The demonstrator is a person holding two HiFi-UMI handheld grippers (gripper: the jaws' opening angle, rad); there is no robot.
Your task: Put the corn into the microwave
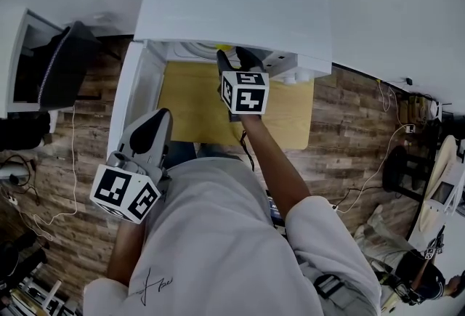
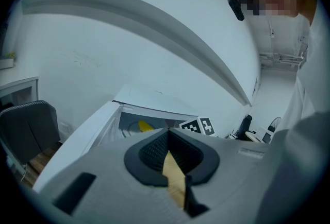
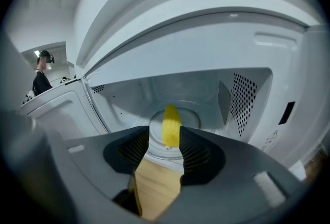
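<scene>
The yellow corn (image 3: 171,124) lies on the glass turntable (image 3: 198,115) inside the open white microwave (image 1: 232,2). My right gripper (image 3: 165,135) sits at the microwave's mouth and stands open. The corn is just beyond its fingertips, not between the pads. In the head view the right gripper (image 1: 234,57) reaches under the microwave's top edge. My left gripper (image 1: 156,122) hangs back by the swung-out door (image 1: 134,89), shut with nothing in it. From the left gripper view (image 2: 167,131) the corn (image 2: 146,126) shows in the cavity.
The microwave stands on a light wooden table (image 1: 196,111). Its door hangs open to the left (image 3: 62,109). A perforated vent (image 3: 242,99) is on the cavity's right wall. A black chair (image 1: 65,64) and cables (image 1: 43,213) are on the wood floor at left.
</scene>
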